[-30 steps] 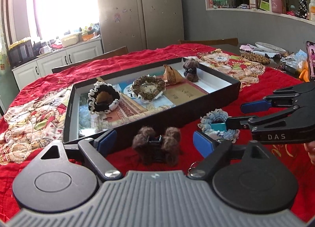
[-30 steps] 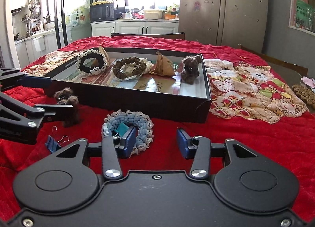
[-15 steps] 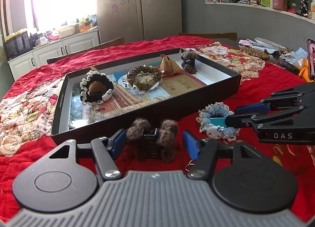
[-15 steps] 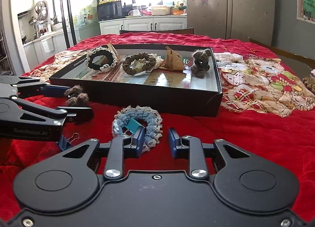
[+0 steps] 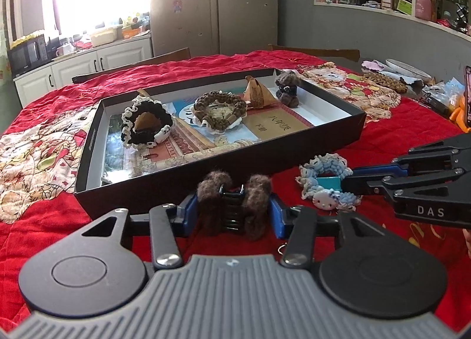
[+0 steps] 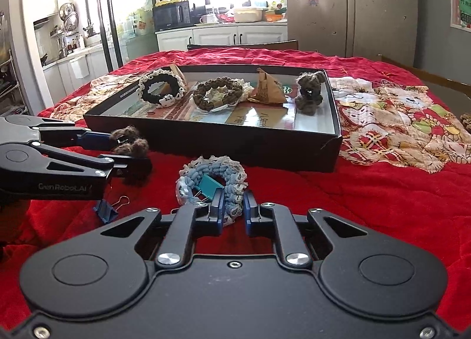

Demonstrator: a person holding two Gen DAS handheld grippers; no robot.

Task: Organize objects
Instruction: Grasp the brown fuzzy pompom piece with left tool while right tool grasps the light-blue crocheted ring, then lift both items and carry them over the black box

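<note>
A: Both pick-ups in hand at once. Left gripper closing in around the fuzzy brown hair claw on the red tabletop, just in front of the black tray; blue pads right against the fur on either side, firm pinch hard to confirm.

B: And the right gripper?

A: Pressed nearly together on the near rim of the blue crocheted scrunchie, also lying on the cloth before the tray. Teal binder clip sitting in the scrunchie's middle, so a chance of carrying it along.

B: Next move?

A: Probably a lift straight up, then a carry over the tray wall to a free spot beside the black-and-white scrunchie, the brown scrunchie, the folded brown pouch and the little bear. Enough height needed to clear the rim.

B: Different from a second back?

A: Both sets of jaws much wider then, the left well clear of the claw, the right straddling the scrunchie loosely. Closing since. Hands hardly shifted. Small blue binder clip untouched below the left gripper.
</note>
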